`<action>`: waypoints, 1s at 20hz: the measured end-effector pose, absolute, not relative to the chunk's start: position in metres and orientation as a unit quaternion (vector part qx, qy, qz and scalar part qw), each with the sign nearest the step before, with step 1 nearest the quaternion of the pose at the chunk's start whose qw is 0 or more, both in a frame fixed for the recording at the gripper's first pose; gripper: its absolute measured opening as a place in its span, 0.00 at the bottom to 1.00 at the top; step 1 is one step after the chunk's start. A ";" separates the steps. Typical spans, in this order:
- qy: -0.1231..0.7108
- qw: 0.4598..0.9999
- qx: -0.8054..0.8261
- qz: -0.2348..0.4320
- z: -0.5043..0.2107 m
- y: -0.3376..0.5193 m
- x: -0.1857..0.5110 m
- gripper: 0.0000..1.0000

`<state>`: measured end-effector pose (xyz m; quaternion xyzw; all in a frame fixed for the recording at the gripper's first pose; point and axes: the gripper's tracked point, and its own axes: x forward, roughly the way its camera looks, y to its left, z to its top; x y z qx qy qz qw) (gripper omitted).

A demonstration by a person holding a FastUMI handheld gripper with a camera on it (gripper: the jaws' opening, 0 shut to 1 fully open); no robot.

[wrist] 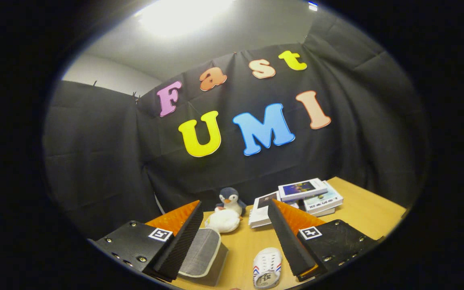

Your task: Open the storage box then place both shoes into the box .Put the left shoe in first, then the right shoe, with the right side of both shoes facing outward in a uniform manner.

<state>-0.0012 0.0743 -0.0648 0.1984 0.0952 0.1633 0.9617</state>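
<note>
I am seeing a black cloth wall (95,161), a pale ceiling with glaring light (183,16), and a light wooden table (369,209).

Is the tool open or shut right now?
Open. The tool has its two fingers spread wide apart over the wooden table, gripping nothing; the white shoe lies on the table between them, untouched.

Shoe (267,268) toe cut off below; box (204,256) part hidden (behind claw (232,241) finger).

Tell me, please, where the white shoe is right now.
In the gripper view, the white shoe lies on the wooden table between the open gripper's fingers, close against the right one, nearer than the plush penguin.
</note>
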 end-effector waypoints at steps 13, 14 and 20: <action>0.281 0.810 0.451 0.247 -0.161 0.155 -0.036 0.99; 0.294 0.796 0.464 0.253 -0.166 0.161 -0.038 0.98; 0.358 0.724 0.527 0.264 -0.205 0.189 -0.048 0.97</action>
